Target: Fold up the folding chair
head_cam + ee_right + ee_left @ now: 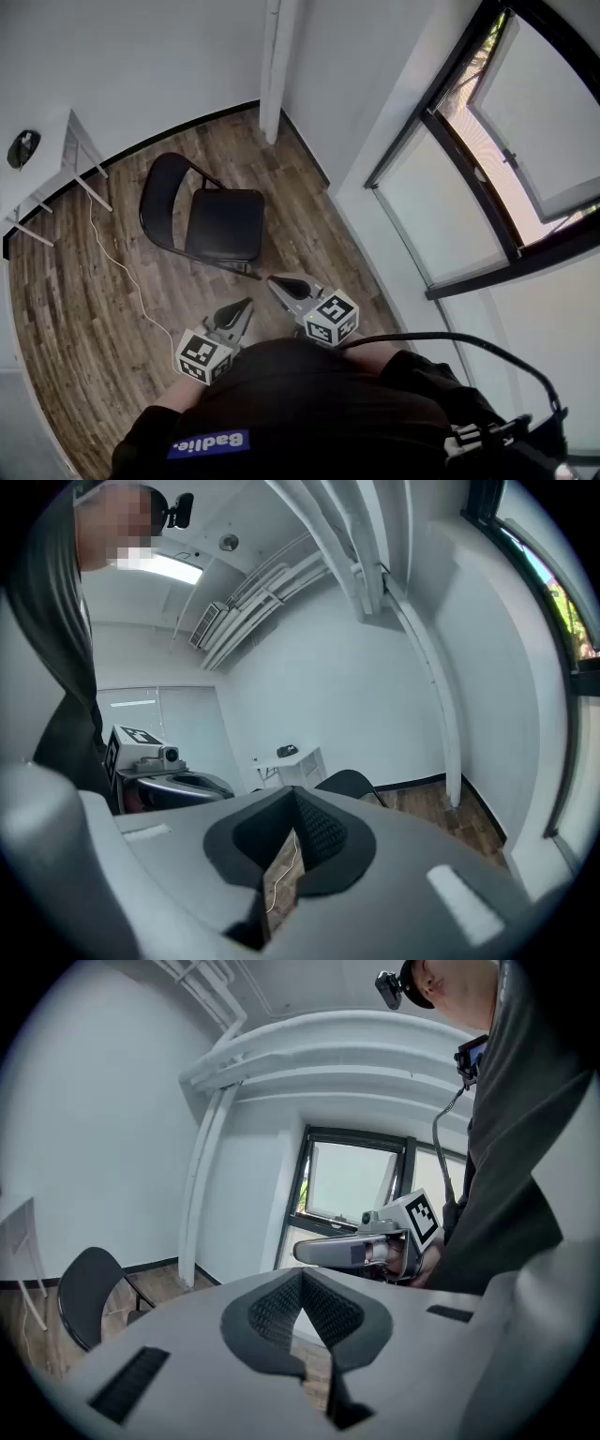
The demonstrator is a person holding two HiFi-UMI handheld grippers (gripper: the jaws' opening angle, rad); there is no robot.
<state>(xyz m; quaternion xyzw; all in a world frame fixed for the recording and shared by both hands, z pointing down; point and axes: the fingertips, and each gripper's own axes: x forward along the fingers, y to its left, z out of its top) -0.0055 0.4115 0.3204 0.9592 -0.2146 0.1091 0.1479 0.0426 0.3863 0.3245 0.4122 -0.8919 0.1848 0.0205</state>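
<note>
Wood-plank floor, white walls, big window at right.

Head view: black folding chair unfolded, standing on floor near white pipe; white table at far left. Left gripper and right gripper side by side close to body, aimed toward chair, well apart from it.

Left gripper view: fingers pressed together, nothing between; chair backrest at lower left, right gripper ahead.

Right gripper view: fingers closed, empty; chair and table beyond tips.
</note>
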